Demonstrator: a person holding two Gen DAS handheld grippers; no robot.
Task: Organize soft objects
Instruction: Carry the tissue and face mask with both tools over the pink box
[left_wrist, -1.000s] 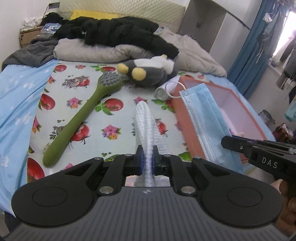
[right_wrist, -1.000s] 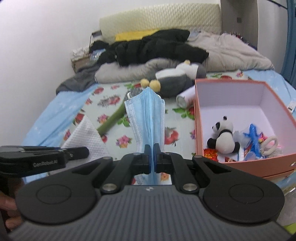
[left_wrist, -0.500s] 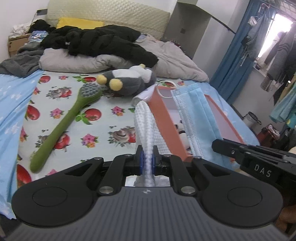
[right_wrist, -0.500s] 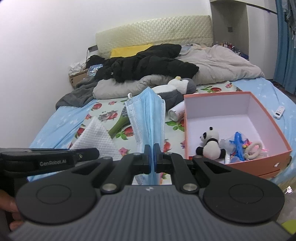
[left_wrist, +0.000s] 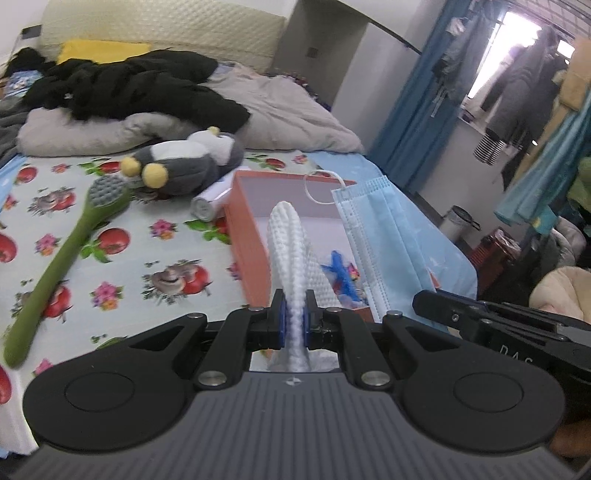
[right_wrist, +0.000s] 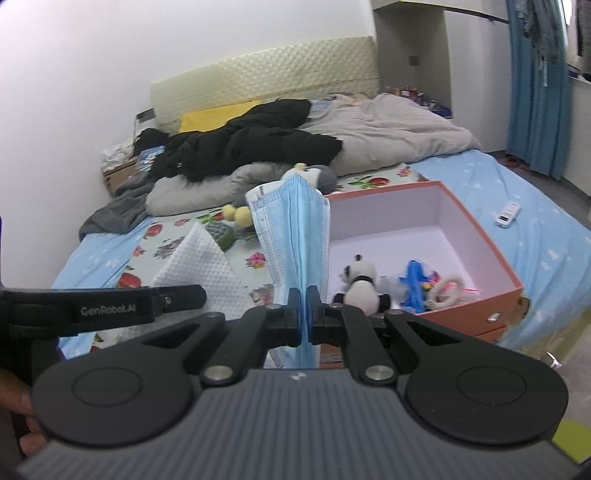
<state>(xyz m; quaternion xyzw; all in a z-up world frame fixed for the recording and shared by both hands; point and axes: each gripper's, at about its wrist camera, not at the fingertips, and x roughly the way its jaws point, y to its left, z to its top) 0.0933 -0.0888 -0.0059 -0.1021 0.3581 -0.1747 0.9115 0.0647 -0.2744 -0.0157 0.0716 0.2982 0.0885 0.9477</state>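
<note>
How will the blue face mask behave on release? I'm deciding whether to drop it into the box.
The face mask looks thin and pleated, pinched by the right gripper, so it probably flops. Likely very light; it may flutter off target over the box.

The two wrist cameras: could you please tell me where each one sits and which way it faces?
Left wrist: on the left gripper, facing along its fingers, shut on a white waffle cloth, toward the orange box; the right gripper enters at right.
Right wrist: on the right gripper, shut on a blue face mask, facing the headboard; the left gripper enters at left.
Shared: box, cloth, mask, grey plush toy.
</note>
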